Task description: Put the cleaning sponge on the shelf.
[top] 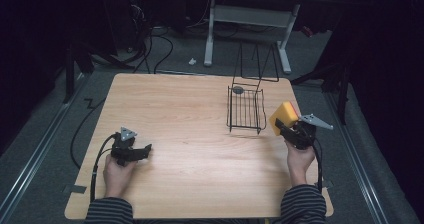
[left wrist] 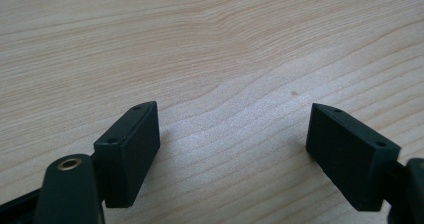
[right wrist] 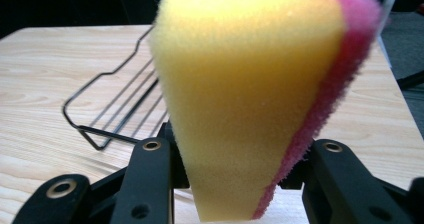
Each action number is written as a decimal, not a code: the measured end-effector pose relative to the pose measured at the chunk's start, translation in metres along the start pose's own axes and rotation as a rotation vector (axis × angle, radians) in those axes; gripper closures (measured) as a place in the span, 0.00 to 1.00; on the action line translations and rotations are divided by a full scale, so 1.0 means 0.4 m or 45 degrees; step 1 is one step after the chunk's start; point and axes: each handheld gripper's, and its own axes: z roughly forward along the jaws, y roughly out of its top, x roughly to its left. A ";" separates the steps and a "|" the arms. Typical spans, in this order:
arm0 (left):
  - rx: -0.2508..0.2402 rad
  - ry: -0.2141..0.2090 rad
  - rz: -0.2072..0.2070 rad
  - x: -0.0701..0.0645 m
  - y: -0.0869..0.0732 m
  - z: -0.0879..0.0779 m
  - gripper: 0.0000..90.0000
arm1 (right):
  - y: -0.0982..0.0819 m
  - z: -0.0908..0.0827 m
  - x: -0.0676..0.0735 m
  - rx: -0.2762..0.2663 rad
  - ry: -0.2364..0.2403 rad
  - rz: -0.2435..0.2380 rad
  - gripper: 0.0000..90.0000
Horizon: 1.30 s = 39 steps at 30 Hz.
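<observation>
Jaws of the right gripper (top: 286,128) are clamped on a yellow sponge (top: 283,116) with a pink backing, squeezing its lower end; it sits at the right of the high view, above the table's (top: 190,134) right edge. Just left of it stands a black wire rack (top: 246,109). At lower left, the left gripper (top: 145,150) rests on the wood, jaws wide apart with nothing between them.
</observation>
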 end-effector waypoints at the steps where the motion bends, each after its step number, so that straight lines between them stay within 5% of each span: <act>1: 0.000 -0.001 -0.003 0.000 0.000 0.000 0.24 | 0.000 0.000 0.000 0.000 0.000 0.000 0.68; 9: 0.000 -0.001 -0.003 0.000 0.000 0.000 0.24 | 0.022 0.006 0.033 -0.002 0.068 -0.035 0.68; 39: 0.000 0.001 0.002 -0.001 0.000 0.000 0.24 | 0.075 0.061 0.122 0.043 0.141 -0.173 0.68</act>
